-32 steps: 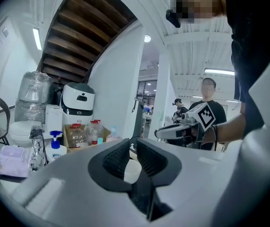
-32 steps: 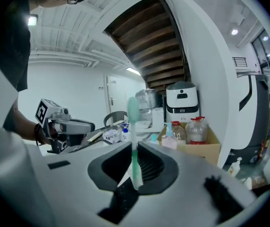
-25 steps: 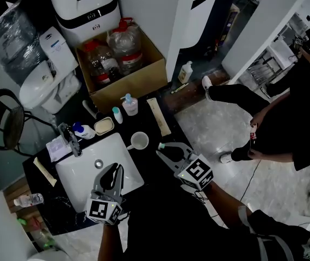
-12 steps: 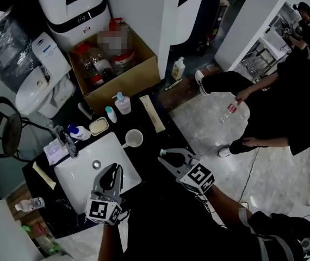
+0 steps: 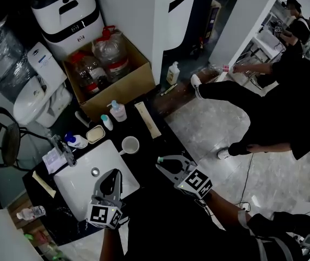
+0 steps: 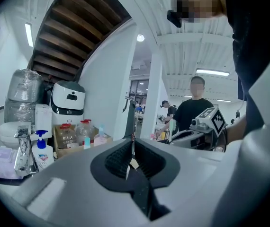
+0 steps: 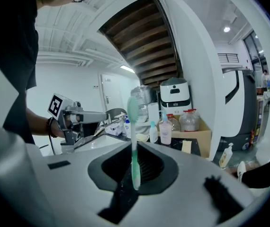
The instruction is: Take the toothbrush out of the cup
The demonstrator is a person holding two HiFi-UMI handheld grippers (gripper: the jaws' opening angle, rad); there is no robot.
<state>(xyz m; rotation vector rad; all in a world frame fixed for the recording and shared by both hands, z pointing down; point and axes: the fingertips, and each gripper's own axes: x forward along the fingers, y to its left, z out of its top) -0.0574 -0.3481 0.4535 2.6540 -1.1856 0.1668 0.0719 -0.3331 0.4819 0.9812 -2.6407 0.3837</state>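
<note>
My right gripper (image 5: pixel 164 162) is shut on a green toothbrush (image 7: pixel 133 122), which stands upright between its jaws in the right gripper view (image 7: pixel 134 163). In the head view only the brush's green tip (image 5: pixel 160 159) shows, over the black counter (image 5: pixel 144 165). It is to the right of and nearer than the empty white cup (image 5: pixel 129 144). My left gripper (image 5: pixel 113 175) hovers over the white sink (image 5: pixel 79 181), jaws closed with nothing in them (image 6: pixel 131 157). The right gripper's marker cube (image 6: pixel 214 121) shows in the left gripper view.
A faucet (image 5: pixel 62 148), soap dish (image 5: pixel 95 134), pump bottles (image 5: pixel 117 111) and a long flat pale box (image 5: pixel 147 120) stand behind the cup. A cardboard box (image 5: pixel 128 83) holding large bottles and a toilet (image 5: pixel 32 99) lie beyond. A person (image 5: pixel 285 107) stands at the right.
The right gripper with the toothbrush has drawn slightly farther from the cup. The left gripper stays over the sink. The person at the right has raised a bottle.
</note>
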